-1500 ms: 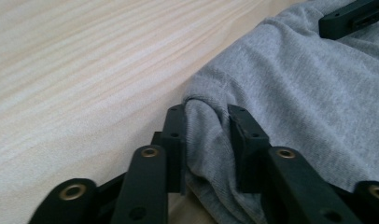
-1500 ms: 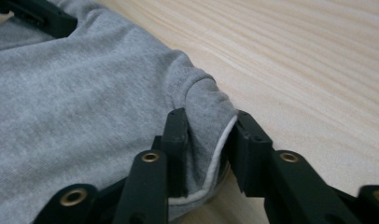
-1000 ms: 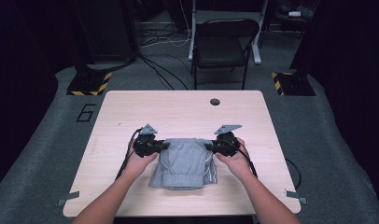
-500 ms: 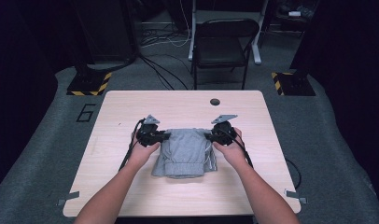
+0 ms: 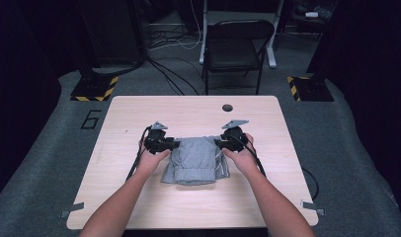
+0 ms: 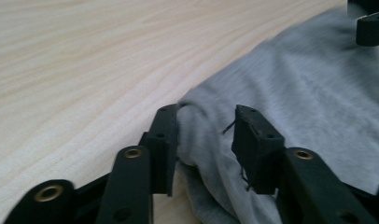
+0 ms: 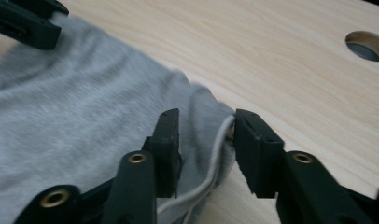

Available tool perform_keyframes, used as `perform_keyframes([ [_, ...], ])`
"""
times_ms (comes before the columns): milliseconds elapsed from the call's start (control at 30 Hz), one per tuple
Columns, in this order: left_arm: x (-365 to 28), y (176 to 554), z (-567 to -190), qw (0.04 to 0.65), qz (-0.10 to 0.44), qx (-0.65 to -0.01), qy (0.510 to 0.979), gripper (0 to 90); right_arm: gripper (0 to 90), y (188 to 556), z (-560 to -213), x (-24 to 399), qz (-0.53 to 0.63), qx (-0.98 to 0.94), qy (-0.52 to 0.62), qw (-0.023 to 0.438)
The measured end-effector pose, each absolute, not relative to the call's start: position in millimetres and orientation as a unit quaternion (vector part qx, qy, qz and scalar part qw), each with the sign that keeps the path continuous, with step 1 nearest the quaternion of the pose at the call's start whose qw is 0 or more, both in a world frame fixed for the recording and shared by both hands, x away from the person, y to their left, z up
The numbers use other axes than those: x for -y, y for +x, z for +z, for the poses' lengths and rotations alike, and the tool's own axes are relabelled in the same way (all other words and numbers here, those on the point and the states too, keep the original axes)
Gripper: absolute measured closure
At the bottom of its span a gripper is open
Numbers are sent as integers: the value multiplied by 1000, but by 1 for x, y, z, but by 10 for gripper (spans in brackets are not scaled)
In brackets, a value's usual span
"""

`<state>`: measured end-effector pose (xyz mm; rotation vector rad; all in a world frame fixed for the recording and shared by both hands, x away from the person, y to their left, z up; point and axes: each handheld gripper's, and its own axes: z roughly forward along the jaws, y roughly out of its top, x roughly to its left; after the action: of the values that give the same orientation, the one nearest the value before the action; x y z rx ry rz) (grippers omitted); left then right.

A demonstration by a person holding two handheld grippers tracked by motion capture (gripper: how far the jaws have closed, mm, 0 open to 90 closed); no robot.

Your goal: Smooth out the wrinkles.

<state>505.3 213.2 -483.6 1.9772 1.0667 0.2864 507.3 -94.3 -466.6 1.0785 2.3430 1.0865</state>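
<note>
Folded grey garment [image 5: 196,160] at the table's [image 5: 188,106] centre. We flank its far corners: left gripper [image 6: 204,140] and right gripper [image 7: 204,140], one at each. Both sets of jaws have just been opening, cloth lying slack between the pads, unclamped, apparently so the fold settles flat where we laid it.

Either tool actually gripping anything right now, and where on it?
Nothing held. Both tools' jaws have just been opening: the left tool and right tool each straddle a far corner of the folded grey garment, pads not pressing.
</note>
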Motion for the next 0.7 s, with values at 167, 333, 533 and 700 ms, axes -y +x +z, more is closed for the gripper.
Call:
perform_keyframes([
  [167, -215, 502, -477, 427, 124, -425, 789, 547, 572, 502, -457, 98, 393, -819, 379, 176],
  [333, -215, 498, -475, 424, 126, -422, 791, 506, 560, 498, -453, 99, 398, -817, 380, 173],
  [533, -213, 495, -472, 427, 128, -418, 791, 490, 550, 494, -452, 96, 397, -823, 370, 167],
  [700, -212, 491, -466, 433, 126, -411, 792, 480, 533, 491, -451, 91, 399, -826, 362, 166],
])
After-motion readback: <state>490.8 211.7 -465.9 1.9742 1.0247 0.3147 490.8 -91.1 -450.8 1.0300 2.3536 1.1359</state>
